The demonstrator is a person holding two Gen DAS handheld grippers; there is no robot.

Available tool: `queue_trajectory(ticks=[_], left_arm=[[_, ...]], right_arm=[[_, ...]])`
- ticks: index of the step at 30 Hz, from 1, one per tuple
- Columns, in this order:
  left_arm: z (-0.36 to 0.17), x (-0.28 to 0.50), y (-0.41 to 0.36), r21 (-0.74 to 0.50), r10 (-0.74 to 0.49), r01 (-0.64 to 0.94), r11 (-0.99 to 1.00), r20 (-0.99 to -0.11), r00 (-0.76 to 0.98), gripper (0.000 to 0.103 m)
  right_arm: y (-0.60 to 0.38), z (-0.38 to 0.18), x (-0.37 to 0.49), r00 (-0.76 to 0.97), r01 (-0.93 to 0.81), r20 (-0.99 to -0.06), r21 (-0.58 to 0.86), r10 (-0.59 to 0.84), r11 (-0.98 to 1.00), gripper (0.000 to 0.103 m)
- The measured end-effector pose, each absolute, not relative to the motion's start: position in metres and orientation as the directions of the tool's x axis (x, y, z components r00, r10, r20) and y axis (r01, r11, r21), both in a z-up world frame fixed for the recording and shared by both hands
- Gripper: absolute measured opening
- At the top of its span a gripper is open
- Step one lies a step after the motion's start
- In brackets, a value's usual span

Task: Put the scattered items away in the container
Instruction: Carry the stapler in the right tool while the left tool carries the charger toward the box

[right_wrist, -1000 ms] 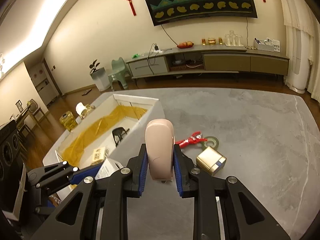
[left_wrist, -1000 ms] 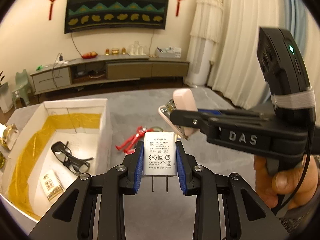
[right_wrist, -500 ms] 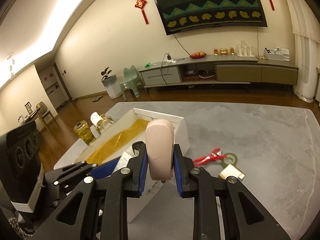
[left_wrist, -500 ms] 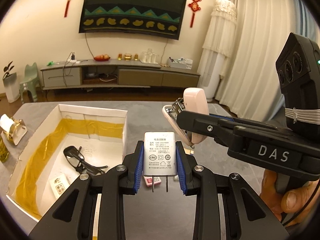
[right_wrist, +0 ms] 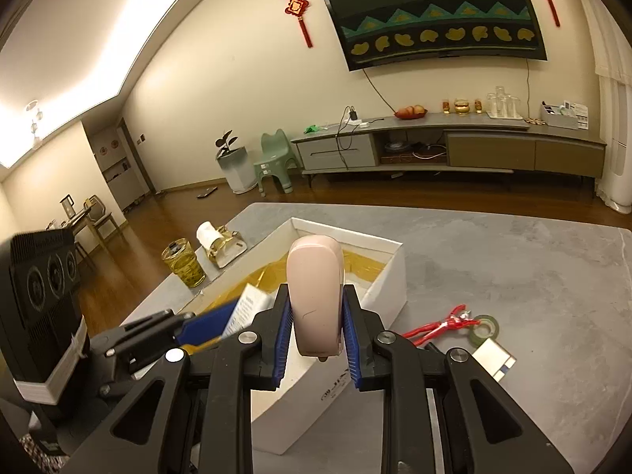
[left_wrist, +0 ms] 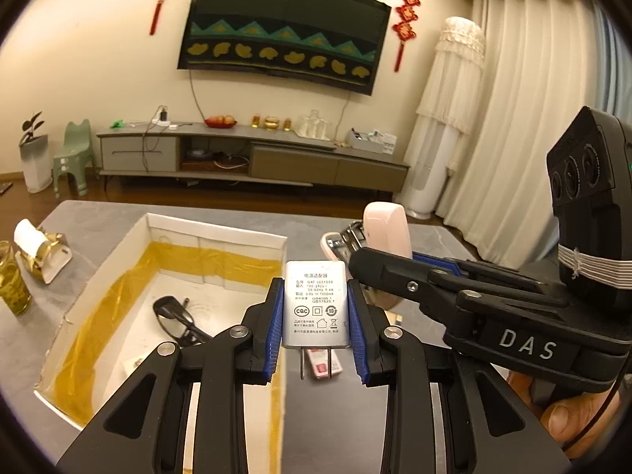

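Carrying two items in over the box

Compared with a second ago, both grippers have risen and swung toward the white box [left_wrist: 221, 237]: the red toy figure that sat just beyond the left gripper's fingers has dropped out of the left wrist view, and the box's near wall now runs straight under the tool. The left gripper [left_wrist: 316, 312] pinches a grey power adapter [left_wrist: 316, 300] between its blue pads, prongs pointing down, right above that wall's top edge. The right gripper [right_wrist: 316, 316] clamps a pink oval case [right_wrist: 316, 288] upright, hanging over the box's near corner in the right wrist view. Neither grip has slipped across the three moments.

By my reading, both items are close to release but not yet clear of the rim; a drop now could land the adapter on the wall edge. Inside the box lie black glasses [left_wrist: 173, 316] on the white floor, with yellow tape along the walls.

Left out on the grey tabletop [right_wrist: 533, 260] are the red toy figure [right_wrist: 438, 326], a green tape roll [right_wrist: 484, 328] and a small gold-and-white box [right_wrist: 493, 357], grouped near the box's right side, so the tidying looks partway. Beyond the box stand a glass of yellow liquid [right_wrist: 183, 262] and a tissue holder [right_wrist: 221, 243]. Behind are a TV wall, a low cabinet, curtains and wooden floor.
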State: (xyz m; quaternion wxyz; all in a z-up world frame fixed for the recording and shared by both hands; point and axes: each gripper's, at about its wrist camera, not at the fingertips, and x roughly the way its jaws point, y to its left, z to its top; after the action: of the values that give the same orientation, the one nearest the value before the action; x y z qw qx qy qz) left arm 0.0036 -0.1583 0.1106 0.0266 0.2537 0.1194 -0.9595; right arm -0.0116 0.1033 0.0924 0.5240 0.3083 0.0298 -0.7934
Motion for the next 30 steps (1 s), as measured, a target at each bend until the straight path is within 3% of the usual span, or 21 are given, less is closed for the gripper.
queue_trajectory(ticks=[30], left_arm=[[0.095, 0.029, -0.238, -0.261, -0.102, 0.284, -0.923, -0.545, -0.832, 0.031]], right_arm=[[0.051, 0.085, 0.009, -0.198, 0.873, -0.553, 0.277, -0.810, -0.402, 0.026]])
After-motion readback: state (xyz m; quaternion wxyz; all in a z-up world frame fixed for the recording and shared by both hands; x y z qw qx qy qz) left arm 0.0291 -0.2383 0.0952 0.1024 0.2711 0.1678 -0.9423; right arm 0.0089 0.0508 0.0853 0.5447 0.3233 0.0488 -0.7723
